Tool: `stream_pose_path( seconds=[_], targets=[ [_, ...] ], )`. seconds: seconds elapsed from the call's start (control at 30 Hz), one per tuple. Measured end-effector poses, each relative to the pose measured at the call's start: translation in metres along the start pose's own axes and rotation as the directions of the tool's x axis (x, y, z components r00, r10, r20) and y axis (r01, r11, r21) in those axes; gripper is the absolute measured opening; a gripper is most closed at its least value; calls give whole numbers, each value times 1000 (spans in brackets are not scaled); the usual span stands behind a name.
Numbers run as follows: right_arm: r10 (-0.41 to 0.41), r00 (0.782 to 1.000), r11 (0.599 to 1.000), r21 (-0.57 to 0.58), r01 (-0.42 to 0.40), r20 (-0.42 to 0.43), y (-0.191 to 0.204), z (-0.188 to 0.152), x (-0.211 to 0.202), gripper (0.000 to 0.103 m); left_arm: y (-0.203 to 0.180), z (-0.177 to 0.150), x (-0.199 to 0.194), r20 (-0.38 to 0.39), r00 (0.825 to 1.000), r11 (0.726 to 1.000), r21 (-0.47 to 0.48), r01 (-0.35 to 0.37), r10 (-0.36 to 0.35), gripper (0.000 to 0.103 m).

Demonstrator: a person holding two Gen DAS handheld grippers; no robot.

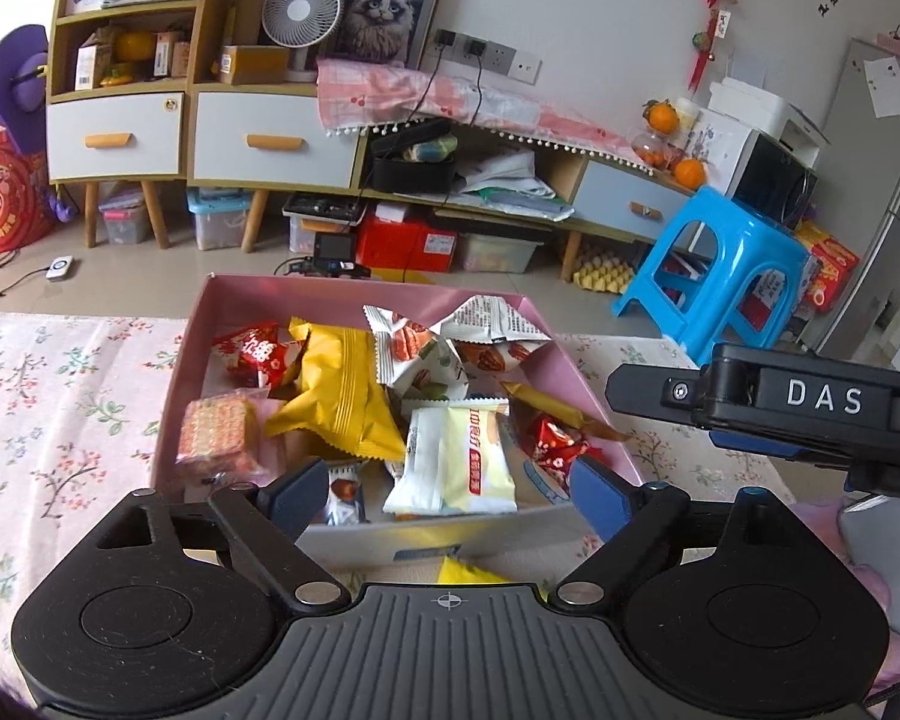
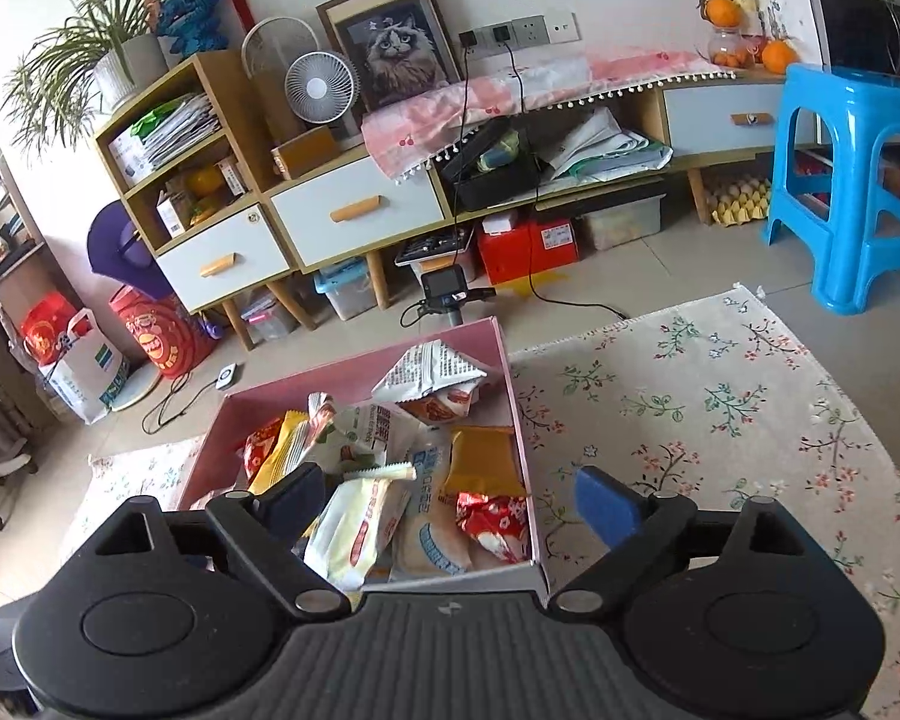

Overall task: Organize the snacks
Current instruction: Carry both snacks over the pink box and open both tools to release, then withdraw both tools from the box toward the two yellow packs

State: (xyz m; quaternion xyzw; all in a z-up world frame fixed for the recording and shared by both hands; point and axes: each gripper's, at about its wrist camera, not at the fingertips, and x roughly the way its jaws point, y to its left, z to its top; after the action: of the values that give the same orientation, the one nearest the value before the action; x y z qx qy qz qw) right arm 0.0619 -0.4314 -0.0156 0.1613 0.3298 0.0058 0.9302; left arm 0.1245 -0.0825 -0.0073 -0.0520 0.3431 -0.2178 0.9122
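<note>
A flower-print cloth covers the table surface, giving the pink box a flat place to sit at its far edge, open side up so packets can be dropped in from above. The box holds the whole haul: about 10 wrapped snacks lie heaped rather than lined up, which suggests collecting comes first and tidying, if any, is still to do. A large yellow packet leans across the middle, a white-and-yellow packet lies at the near wall, a square cracker pack sits by the left wall, and small red foil sweets rest at the right. 1 yellow wrapper corner shows outside the box, just beside its near wall.

Both tools hang above the near end of the box, tilted down toward it. The left gripper has its jaws spread wide with nothing pinched between them; the right gripper is likewise spread and empty, straddling the box's right wall. Neither pad touches a packet, a likely sign of a drop-off over the box.
</note>
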Motion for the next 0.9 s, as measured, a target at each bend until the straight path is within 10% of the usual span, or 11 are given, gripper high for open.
stream_pose_path(
  seconds=[0.9],
  targets=[
    [48, 997, 989, -139, -57, -64, 22, -55, -46, 91, 11, -45, -76, -68, 997, 997, 70, -39, 44, 97]
  ],
)
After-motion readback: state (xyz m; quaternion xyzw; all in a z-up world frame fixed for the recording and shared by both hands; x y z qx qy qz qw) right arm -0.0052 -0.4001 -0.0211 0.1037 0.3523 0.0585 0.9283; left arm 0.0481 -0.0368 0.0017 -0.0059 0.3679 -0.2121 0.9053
